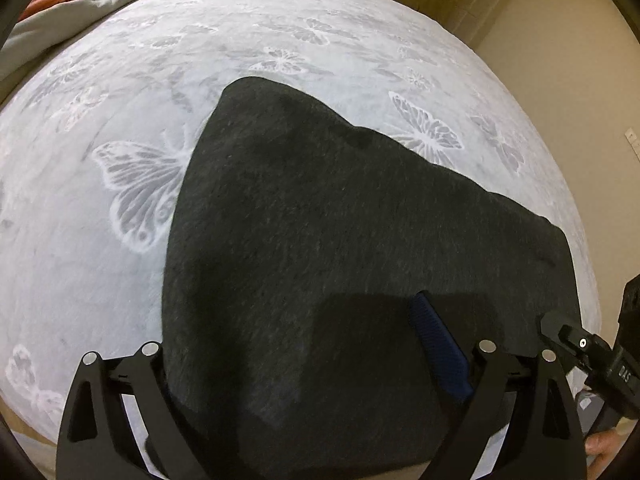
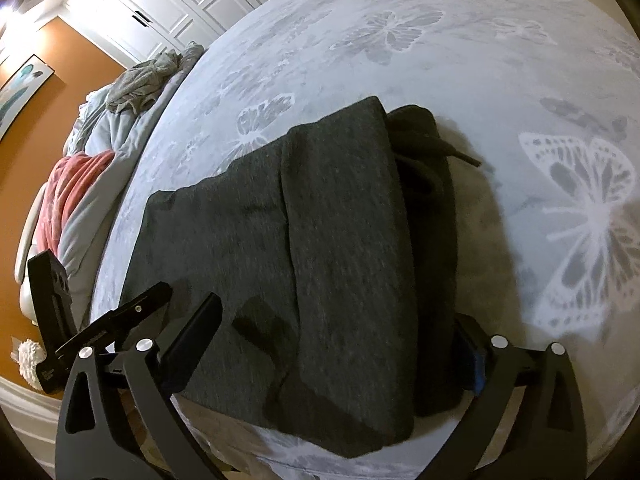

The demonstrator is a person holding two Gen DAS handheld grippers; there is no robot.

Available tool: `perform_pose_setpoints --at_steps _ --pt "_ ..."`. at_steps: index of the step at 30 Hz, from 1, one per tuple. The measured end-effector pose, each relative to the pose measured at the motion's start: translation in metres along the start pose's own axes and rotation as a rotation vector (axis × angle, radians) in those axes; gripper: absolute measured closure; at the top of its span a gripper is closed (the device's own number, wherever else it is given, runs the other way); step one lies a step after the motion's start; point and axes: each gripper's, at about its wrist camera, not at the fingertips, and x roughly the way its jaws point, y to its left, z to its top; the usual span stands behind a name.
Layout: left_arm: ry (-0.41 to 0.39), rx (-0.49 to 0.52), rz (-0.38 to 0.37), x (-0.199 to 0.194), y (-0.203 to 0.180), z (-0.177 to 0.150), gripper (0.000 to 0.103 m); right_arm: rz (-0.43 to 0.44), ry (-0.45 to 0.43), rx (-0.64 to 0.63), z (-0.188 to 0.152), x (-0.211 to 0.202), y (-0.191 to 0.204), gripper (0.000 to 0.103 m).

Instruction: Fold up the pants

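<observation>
Dark grey pants (image 1: pixel 320 240) lie folded on a pale bed cover (image 1: pixel 100 280) printed with butterflies. In the right wrist view the pants (image 2: pixel 340 220) show stacked layers, with the waistband and a drawstring (image 2: pixel 452 148) at the right side. My left gripper (image 1: pixel 304 360) hovers open over the near edge of the pants, its blue pad (image 1: pixel 436 348) above the cloth and its other finger at the left edge of the fabric. My right gripper (image 2: pixel 332 352) is open too, straddling the near edge of the folded stack. Each gripper appears in the other's view: right gripper (image 1: pixel 580 344), left gripper (image 2: pixel 120 320).
A rumpled grey duvet (image 2: pixel 132 92) and a red blanket (image 2: pixel 76 184) are piled at the far end of the bed. White closet doors (image 2: pixel 168 0) and an orange wall (image 2: pixel 60 80) stand behind. A beige wall (image 1: pixel 560 80) lies past the bed's right side.
</observation>
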Motion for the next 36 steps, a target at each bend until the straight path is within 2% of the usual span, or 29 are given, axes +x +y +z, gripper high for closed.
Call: perform_pose_setpoints --at_steps 5,8,9,10,11,12,13,15,18,20,22,23,24,25,27,29,32,33,34,35,36 --pt "-0.017 0.005 0.003 0.005 -0.006 0.004 0.012 0.012 -0.008 -0.007 0.003 0.003 0.000 0.005" --pt "-0.033 0.014 -0.049 0.008 -0.009 0.008 0.013 0.011 -0.024 -0.021 0.004 0.005 0.002 0.006" --pt "-0.043 0.018 -0.069 0.007 -0.009 0.009 0.025 0.001 -0.034 -0.034 0.004 0.004 0.004 0.029" --pt "-0.051 0.024 -0.070 0.006 -0.010 0.009 0.035 -0.013 -0.041 -0.045 0.004 0.003 0.005 0.057" --pt "-0.059 0.030 -0.054 0.003 -0.008 0.009 0.052 0.008 -0.034 -0.043 0.005 0.002 0.004 0.065" --pt "-0.063 0.024 -0.055 0.000 -0.006 0.010 0.071 0.071 -0.024 -0.003 0.005 0.000 -0.001 0.070" --pt "-0.062 0.009 -0.082 -0.006 -0.001 0.009 0.074 0.084 -0.032 0.005 0.003 -0.005 -0.001 0.071" --pt "-0.060 -0.026 -0.166 -0.029 0.011 0.004 0.084 0.088 -0.037 -0.019 0.000 -0.014 0.003 0.072" --pt "-0.074 -0.038 -0.256 -0.067 0.021 -0.017 0.085 0.141 -0.053 -0.047 -0.017 -0.042 0.013 0.073" --pt "-0.049 -0.045 -0.260 -0.076 0.025 -0.038 0.084 0.169 -0.044 -0.046 -0.031 -0.055 0.014 0.072" --pt "0.001 -0.060 -0.214 -0.066 0.032 -0.061 0.080 0.181 -0.002 -0.003 -0.047 -0.055 0.004 0.071" --pt "0.014 -0.069 -0.191 -0.060 0.034 -0.067 0.073 0.164 0.015 0.008 -0.052 -0.051 -0.001 0.070" --pt "0.009 -0.085 -0.165 -0.054 0.038 -0.075 0.060 0.134 0.034 0.030 -0.060 -0.044 -0.008 0.066" --pt "0.002 -0.108 -0.143 -0.049 0.042 -0.078 0.054 0.126 0.049 0.055 -0.065 -0.037 -0.015 0.061" --pt "0.001 -0.141 -0.165 -0.048 0.045 -0.078 0.044 0.172 0.046 0.129 -0.070 -0.035 -0.028 0.058" --pt "0.010 -0.143 -0.206 -0.045 0.045 -0.075 0.033 0.187 0.046 0.150 -0.070 -0.036 -0.031 0.055" --pt "-0.014 -0.166 -0.237 -0.042 0.044 -0.075 0.030 0.187 0.036 0.150 -0.070 -0.036 -0.031 0.051" --pt "-0.017 -0.161 -0.243 -0.043 0.044 -0.075 0.033 0.186 0.030 0.144 -0.071 -0.036 -0.031 0.052" --pt "-0.019 -0.146 -0.239 -0.044 0.043 -0.075 0.042 0.182 0.023 0.134 -0.073 -0.037 -0.031 0.055" --pt "-0.026 -0.132 -0.226 -0.044 0.042 -0.074 0.071 0.172 0.014 0.123 -0.074 -0.037 -0.032 0.059" --pt "-0.020 -0.134 -0.255 -0.044 0.043 -0.073 0.080 0.162 0.008 0.109 -0.073 -0.038 -0.030 0.067"
